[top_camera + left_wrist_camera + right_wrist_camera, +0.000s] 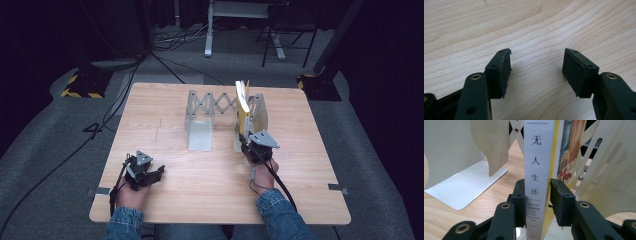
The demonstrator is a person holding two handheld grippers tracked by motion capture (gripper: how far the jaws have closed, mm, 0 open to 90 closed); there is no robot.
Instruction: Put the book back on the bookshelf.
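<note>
While the right gripper [537, 202] clamps the spine of a book [539, 157] standing upright inside the expanding metal bookend rack [200, 107] at the table's [150, 195] one o'clock, the left gripper [536, 72] rests open at seven o'clock. Judged best: keep the spine vertical, seat it against the right-hand plate, then release slowly.

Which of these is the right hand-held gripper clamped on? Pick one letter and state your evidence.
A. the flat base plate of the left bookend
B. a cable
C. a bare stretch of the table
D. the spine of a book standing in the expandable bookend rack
D: the right hand-held gripper has its jaws closed on the white spine of the book, which stands upright at the right-hand end of the metal bookend rack.
</note>
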